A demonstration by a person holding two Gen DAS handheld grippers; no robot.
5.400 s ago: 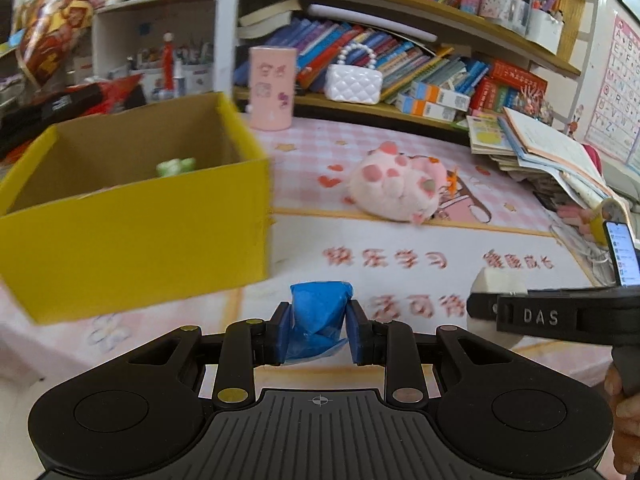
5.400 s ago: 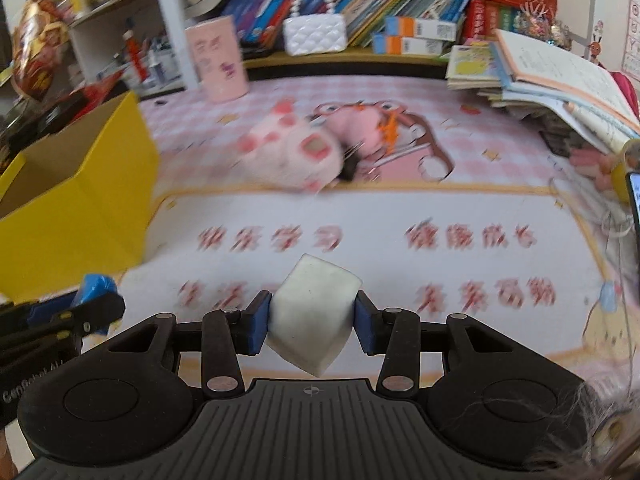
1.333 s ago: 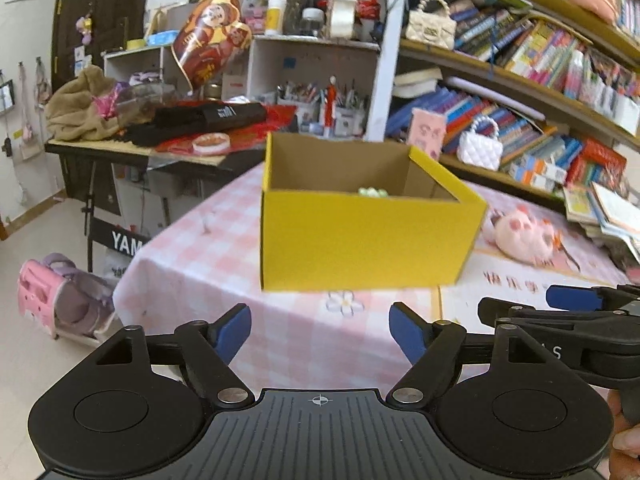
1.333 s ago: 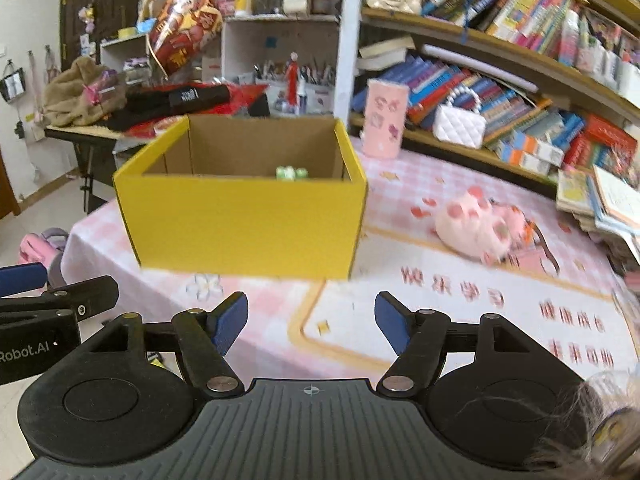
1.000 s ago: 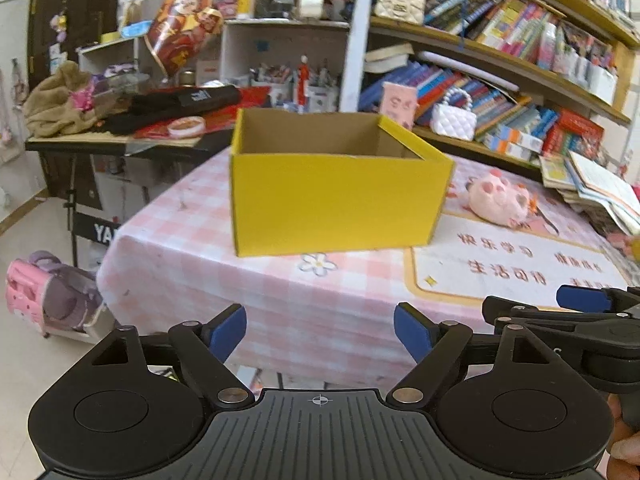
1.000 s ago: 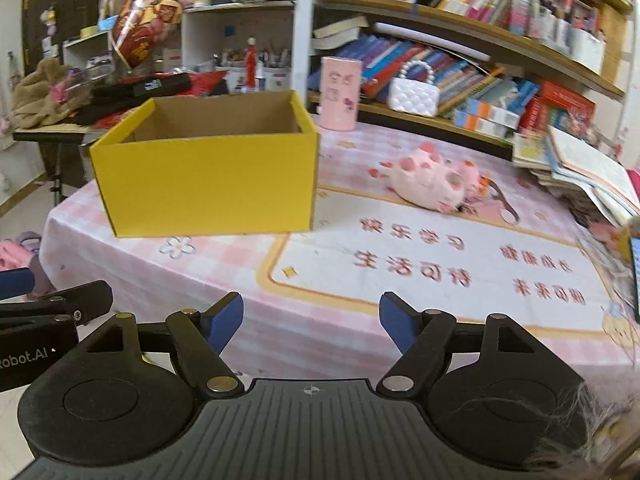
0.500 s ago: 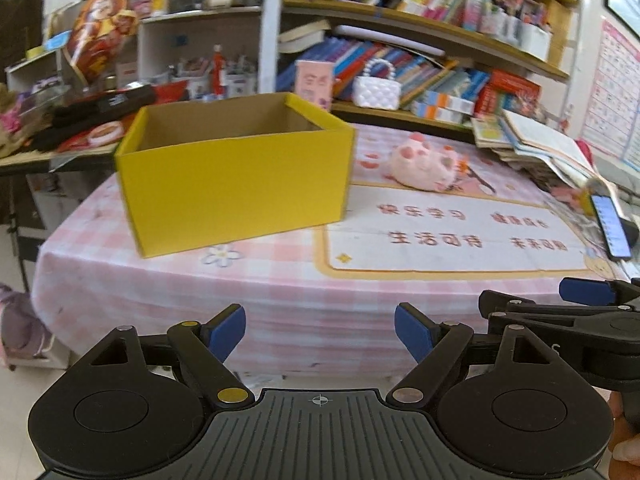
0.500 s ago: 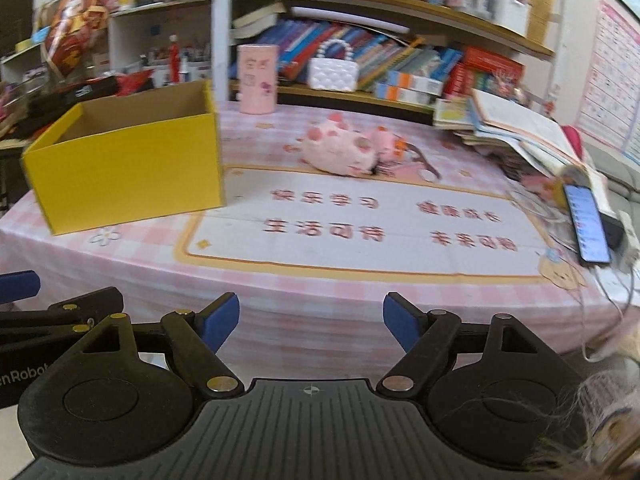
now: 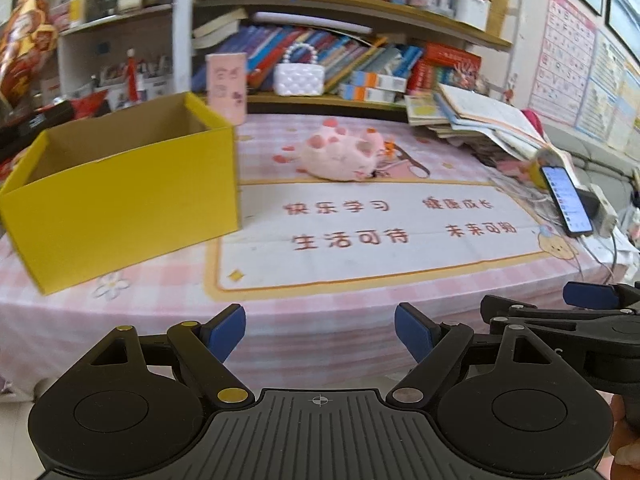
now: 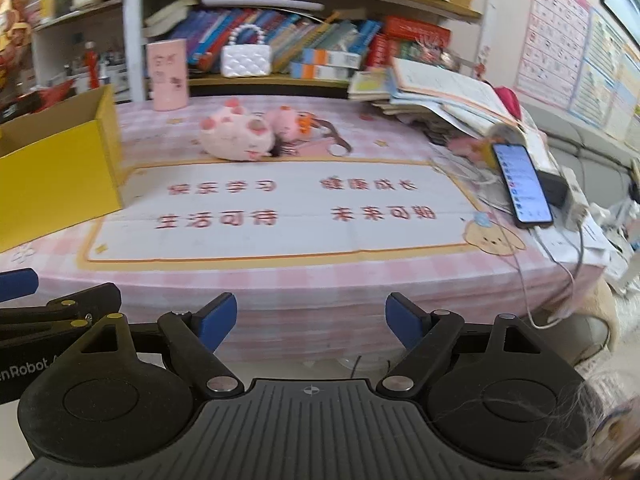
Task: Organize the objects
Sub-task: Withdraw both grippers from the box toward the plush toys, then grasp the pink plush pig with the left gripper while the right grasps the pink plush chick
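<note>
A yellow cardboard box (image 9: 124, 204) stands open on the left of the pink checked table; it shows at the left edge of the right wrist view (image 10: 56, 184). Its inside is hidden from here. A pink plush toy (image 9: 340, 156) lies behind the white mat (image 9: 380, 236), also in the right wrist view (image 10: 236, 140). My left gripper (image 9: 320, 330) is open and empty, held off the table's front edge. My right gripper (image 10: 308, 320) is open and empty beside it, to the right.
A phone (image 10: 522, 184) with cables lies at the table's right edge beside a stack of books (image 10: 440, 96). A pink cup (image 10: 167, 74) and a white handbag (image 10: 246, 60) stand at the back by the bookshelf.
Both grippers, which held a blue and a white object 5.4 s ago, are empty. Both views have swung right along the table's front, the box shifting left.
</note>
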